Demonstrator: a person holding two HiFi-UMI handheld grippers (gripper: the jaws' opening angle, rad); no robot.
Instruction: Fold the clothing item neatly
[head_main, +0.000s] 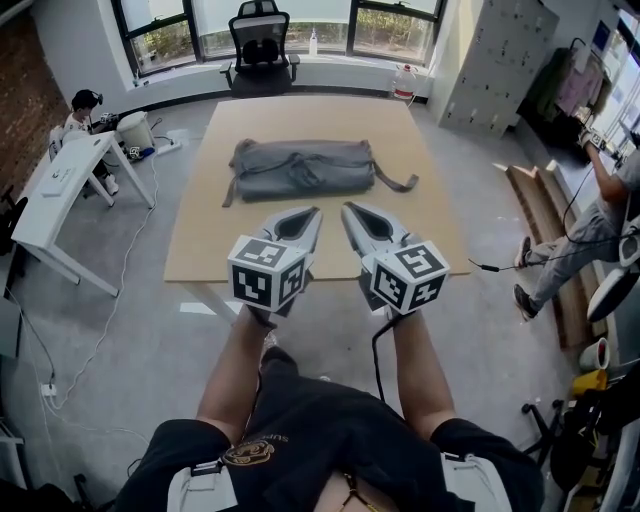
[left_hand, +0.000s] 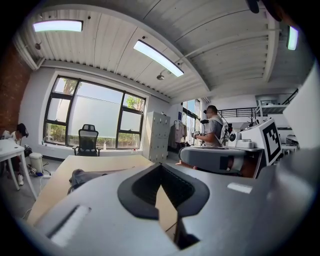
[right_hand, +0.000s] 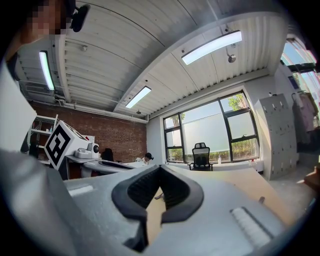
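Observation:
A grey garment (head_main: 303, 168) lies folded into a long bundle across the far half of the wooden table (head_main: 215, 245), with a strap trailing off its right end. Both grippers hover side by side over the near half of the table, apart from the garment. My left gripper (head_main: 312, 212) is shut with nothing between its jaws. My right gripper (head_main: 349, 210) is shut and empty too. In the left gripper view the garment (left_hand: 82, 177) shows low at the left past the jaws (left_hand: 161, 166). The right gripper view shows its shut jaws (right_hand: 160, 168) over the table top.
A black office chair (head_main: 261, 42) stands beyond the table by the windows. A white desk (head_main: 55, 195) with a seated person is at the left. Another person (head_main: 590, 225) sits at the right near cables and planks. Grey lockers (head_main: 497, 60) stand at the back right.

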